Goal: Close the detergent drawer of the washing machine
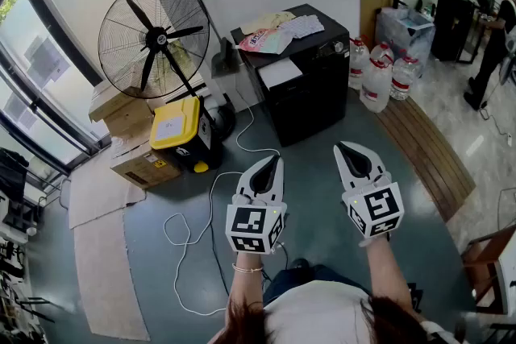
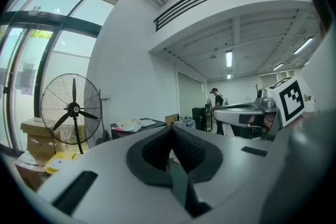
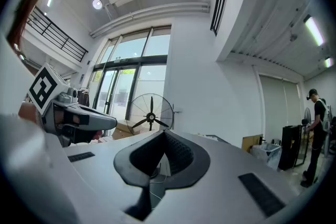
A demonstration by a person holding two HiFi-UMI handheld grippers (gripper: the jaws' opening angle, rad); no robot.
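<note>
A black washing machine [image 1: 310,89] stands against the back wall, some way ahead of me. A white part [image 1: 280,72] sticks out at its upper left front; it looks like the detergent drawer pulled out. Clothes and papers [image 1: 278,32] lie on its lid. My left gripper [image 1: 276,159] and right gripper [image 1: 340,146] are held level side by side over the floor, well short of the machine, both shut and empty. The left gripper view shows its closed jaws [image 2: 171,128] aimed at the machine [image 2: 137,131]. The right gripper's pads [image 3: 164,132] meet too.
A big standing fan [image 1: 153,36] is left of the machine, with a yellow-lidded box [image 1: 177,125] and cardboard boxes [image 1: 141,161] below it. A white cable [image 1: 193,230] loops over the floor. Water bottles [image 1: 379,76] and a wooden board [image 1: 419,149] lie to the right; a person [image 1: 492,36] stands far right.
</note>
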